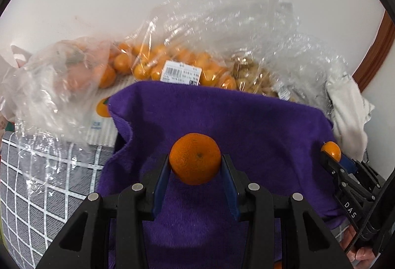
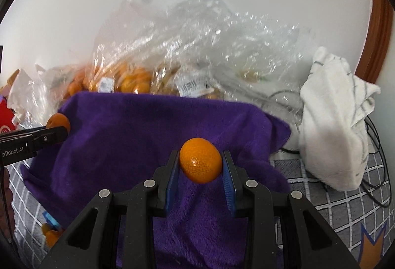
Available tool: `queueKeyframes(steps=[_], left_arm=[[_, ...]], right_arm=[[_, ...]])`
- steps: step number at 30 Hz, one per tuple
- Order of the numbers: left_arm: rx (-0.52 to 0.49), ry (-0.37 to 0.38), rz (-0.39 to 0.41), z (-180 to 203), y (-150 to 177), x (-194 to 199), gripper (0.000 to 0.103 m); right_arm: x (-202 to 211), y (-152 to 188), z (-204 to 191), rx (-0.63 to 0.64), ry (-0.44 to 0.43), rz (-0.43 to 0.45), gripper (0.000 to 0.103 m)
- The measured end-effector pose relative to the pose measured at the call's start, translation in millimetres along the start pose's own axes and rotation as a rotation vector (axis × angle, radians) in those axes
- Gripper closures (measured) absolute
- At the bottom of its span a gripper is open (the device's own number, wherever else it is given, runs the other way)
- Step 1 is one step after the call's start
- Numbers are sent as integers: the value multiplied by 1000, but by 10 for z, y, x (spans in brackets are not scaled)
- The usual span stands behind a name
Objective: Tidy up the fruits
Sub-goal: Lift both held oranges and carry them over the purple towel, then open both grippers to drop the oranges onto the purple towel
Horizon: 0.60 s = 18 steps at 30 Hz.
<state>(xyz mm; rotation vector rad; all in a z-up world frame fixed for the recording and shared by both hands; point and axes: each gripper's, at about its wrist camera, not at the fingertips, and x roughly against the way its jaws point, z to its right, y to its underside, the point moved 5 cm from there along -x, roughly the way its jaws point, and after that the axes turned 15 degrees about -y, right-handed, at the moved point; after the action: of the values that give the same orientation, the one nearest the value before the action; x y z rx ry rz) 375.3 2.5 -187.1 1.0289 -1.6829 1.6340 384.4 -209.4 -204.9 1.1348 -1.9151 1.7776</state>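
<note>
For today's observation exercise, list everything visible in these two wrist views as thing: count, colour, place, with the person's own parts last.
held tangerines: 2, orange, one in the left gripper, one in the right
purple towel: 1, purple, below both grippers
bagged tangerines: many, orange, in clear plastic bags behind the towel
white cloth: 1, white with dark stripes, right of the towel
checked cover: 1, grey with white lines, under everything
left gripper: 1, black with blue pads
right gripper: 1, black with blue pads
</note>
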Motion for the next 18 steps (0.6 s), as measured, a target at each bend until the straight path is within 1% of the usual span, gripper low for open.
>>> queueKeyframes(steps=[2,5,15,17,18], left_arm=[[-8,-1,-11,32,20,-57,64],[-28,-4,-17,66,43,-116,64],[-31,-9,-61,60,109,-256,63],[-34,-11,-66,60,118,-266,63],[-37,-10,-66,65,116,-265,63]], right_arm=[[-58,27,24,-1,13,-14,70],[-124,41,61,-11,10,-25,70],[-209,100,84,-5,23,-54,69],[-207,98,82,-6,23,-53,64],[-204,98,75,-6,22,-54,54]])
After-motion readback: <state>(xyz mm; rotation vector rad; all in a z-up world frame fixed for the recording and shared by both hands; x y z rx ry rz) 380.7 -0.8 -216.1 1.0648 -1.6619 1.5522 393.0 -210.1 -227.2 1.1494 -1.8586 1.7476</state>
